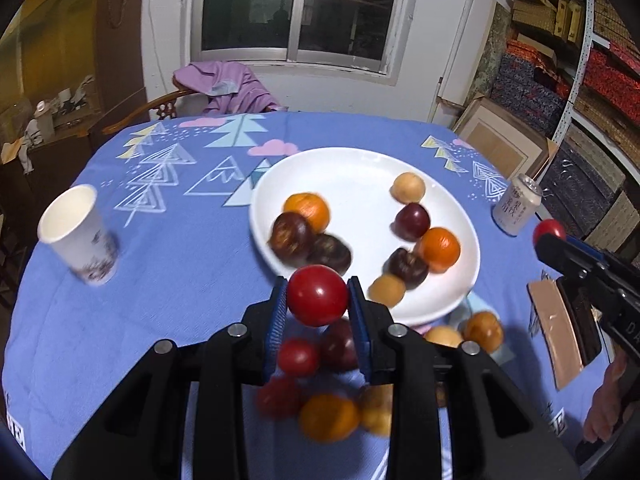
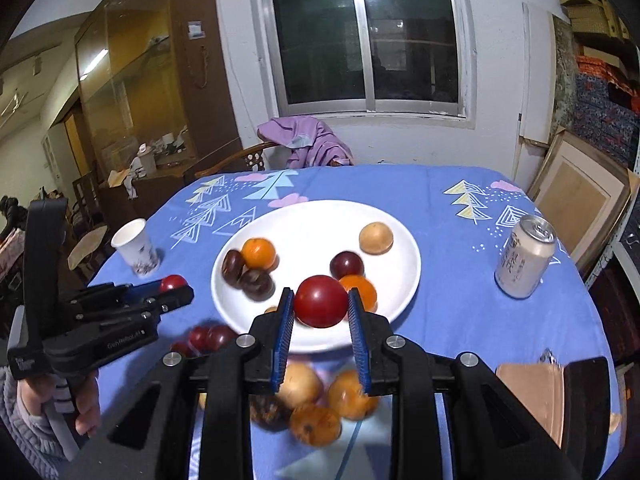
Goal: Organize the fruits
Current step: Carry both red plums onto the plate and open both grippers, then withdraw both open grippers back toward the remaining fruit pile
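A blue cloth [image 1: 180, 260] covers the table, with a white plate [image 2: 404, 256] part-filled and more fruit loose beside it. Each gripper, left [image 1: 318, 296] and right [image 2: 320, 306], pinches a red fruit above the cloth. This looks like the carry step; next each must reach bare plate and release.

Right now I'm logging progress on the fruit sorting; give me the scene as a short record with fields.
left gripper: shut on a red fruit
right gripper: shut on a second red fruit
plate: white, holds orange, dark and tan fruits
loose fruit: a pile on the blue tablecloth near the plate's near edge
also on table: paper cup, can
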A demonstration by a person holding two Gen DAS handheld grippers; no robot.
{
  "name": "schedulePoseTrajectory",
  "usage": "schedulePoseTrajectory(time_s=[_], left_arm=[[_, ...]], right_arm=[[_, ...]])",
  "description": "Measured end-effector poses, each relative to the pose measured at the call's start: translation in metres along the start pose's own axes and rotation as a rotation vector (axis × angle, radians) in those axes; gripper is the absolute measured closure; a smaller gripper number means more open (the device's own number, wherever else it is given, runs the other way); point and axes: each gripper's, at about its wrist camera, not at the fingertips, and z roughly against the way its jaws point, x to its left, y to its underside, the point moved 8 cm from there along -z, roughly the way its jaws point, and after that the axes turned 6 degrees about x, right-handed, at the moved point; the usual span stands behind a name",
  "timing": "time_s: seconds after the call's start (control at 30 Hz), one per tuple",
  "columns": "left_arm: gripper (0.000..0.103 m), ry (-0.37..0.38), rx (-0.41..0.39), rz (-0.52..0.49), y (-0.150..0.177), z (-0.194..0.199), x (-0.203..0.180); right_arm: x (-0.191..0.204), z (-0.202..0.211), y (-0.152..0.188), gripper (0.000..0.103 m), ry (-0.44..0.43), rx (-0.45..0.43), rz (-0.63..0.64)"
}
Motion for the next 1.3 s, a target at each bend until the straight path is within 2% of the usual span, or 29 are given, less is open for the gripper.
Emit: schedulePoseTrajectory(time_s=[0.17, 0.3, 0.53, 0.6, 0.63, 0.67, 0.77, 0.9, 1.0, 1.03, 1.07, 1.17, 1.3], left_arm=[[0.073, 0.011, 0.026, -0.028, -0.026, -0.037, -0.025], [0.073, 0.013, 0.060, -0.019, -0.046, -0.070, -0.033], [0.073, 0.009, 0.107, -0.017, -0.058, -0.112, -0.040], [0.070, 0.010, 0.119, -0.015, -0.058, -0.118, -0.040], [0.064, 0.006, 0.115, -0.017, -0.058, -0.118, -0.039], [0.058, 0.003, 0.109, -0.016, -0.058, -0.117, -0.038], [0.052, 0.010, 0.098, -0.011, -0.061, -0.110, -0.036], [0.051, 0.000, 0.062, -0.005, -0.060, -0.082, -0.030], [0.047, -0.014, 0.018, 0.017, -0.053, -0.048, -0.015], [0.040, -0.022, 0.002, 0.030, -0.049, -0.035, -0.007], [0.037, -0.033, -0.014, 0.043, -0.043, -0.022, 0.000], [0.037, -0.059, -0.042, 0.069, -0.018, 0.007, 0.020], [0.036, -0.084, -0.045, 0.103, 0.026, 0.027, 0.043]], right_arm=[[-0.024, -0.044, -0.021, 0.075, -0.007, 0.060, -0.085], [-0.038, -0.078, -0.020, 0.075, -0.009, 0.115, -0.139], [-0.052, -0.115, -0.016, 0.075, 0.022, 0.169, -0.159], [-0.055, -0.117, -0.017, 0.071, 0.025, 0.156, -0.170], [-0.055, -0.117, -0.017, 0.066, 0.019, 0.143, -0.166], [-0.055, -0.116, -0.017, 0.065, 0.020, 0.137, -0.162], [-0.055, -0.108, -0.020, 0.063, 0.015, 0.128, -0.174], [-0.049, -0.080, -0.029, 0.062, 0.011, 0.078, -0.158], [-0.039, -0.051, -0.030, 0.053, -0.005, 0.034, -0.153], [-0.035, -0.042, -0.028, 0.049, -0.009, 0.024, -0.146], [-0.030, -0.032, -0.024, 0.047, -0.012, 0.012, -0.133], [-0.017, -0.006, -0.005, 0.041, -0.018, -0.019, -0.108], [-0.009, 0.014, 0.030, 0.037, -0.003, -0.025, -0.090]])
